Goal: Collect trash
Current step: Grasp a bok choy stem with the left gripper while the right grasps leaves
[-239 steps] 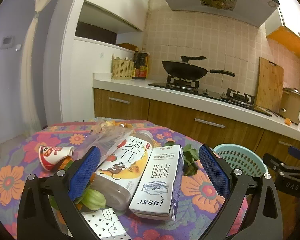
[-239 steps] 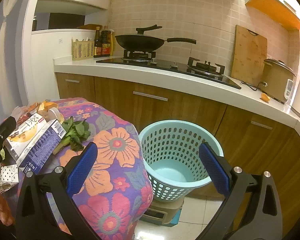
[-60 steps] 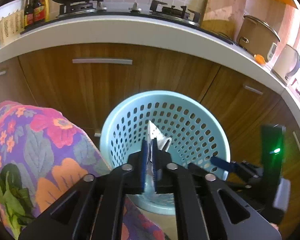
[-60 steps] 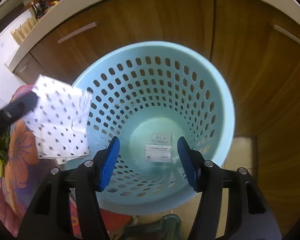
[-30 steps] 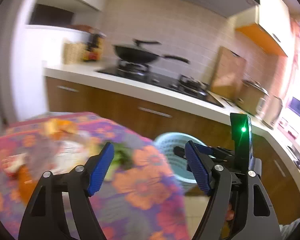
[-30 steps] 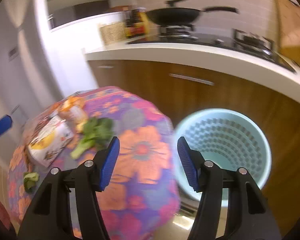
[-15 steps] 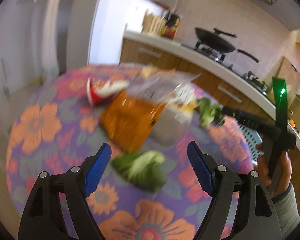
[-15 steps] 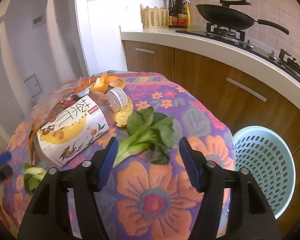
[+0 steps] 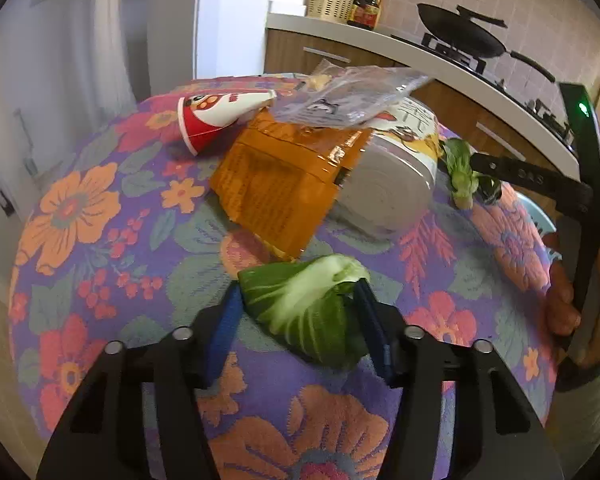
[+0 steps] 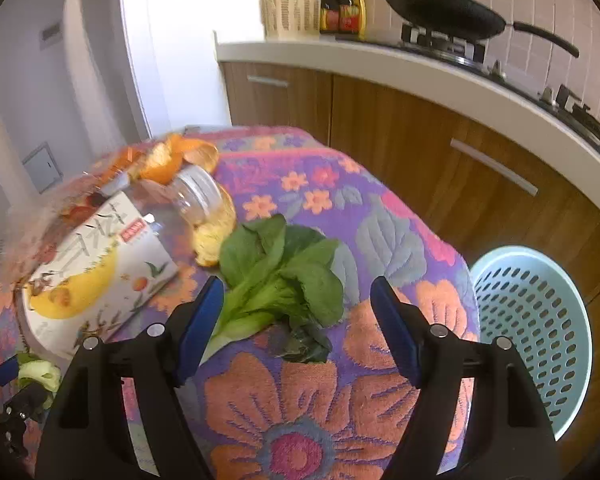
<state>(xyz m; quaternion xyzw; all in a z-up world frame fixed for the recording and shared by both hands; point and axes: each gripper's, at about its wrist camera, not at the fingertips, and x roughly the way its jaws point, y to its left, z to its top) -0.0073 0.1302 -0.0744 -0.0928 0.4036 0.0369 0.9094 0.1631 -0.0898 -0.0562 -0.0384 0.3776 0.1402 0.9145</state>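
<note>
1. Kitchen w/ tiled wall, wood cabinets, white counter; black wok (image 10: 444,10) on the stove, sauce bottles (image 10: 342,8) and a cream basket (image 10: 290,12) at the counter's far end.
2. Round table under a floral cloth (image 9: 100,216), purple w/ orange flowers. Landmark for everything below: the big tea bottle (image 9: 392,176) lying on its side mid-table.
3. Left gripper (image 9: 298,320): jaws have just been closing, and both blue pads now touch a piece of cabbage leaf (image 9: 308,304), pinching it just in front of the bottle's base, still on the cloth.
4. Orange snack wrapper (image 9: 280,184) lies against the bottle's left side; a clear plastic bag (image 9: 348,96) is draped over bottle and wrapper.
5. Red paper cup (image 9: 216,114) on its side, left of the bottle, past the wrapper.
6. Right gripper (image 10: 296,320): jaws have just been opening and stand spread wide, nothing gripped; the leafy greens (image 10: 280,276) sit between the pads w/o touching them, just right of the bottle.
7. Orange peel (image 10: 176,160) piled by the bottle's neck end.
8. Light-blue trash basket (image 10: 540,320) on the floor by the cabinets, off the table edge, well apart from the bottle.
9. Person's hand (image 9: 580,288) holds the right gripper's handle.
</note>
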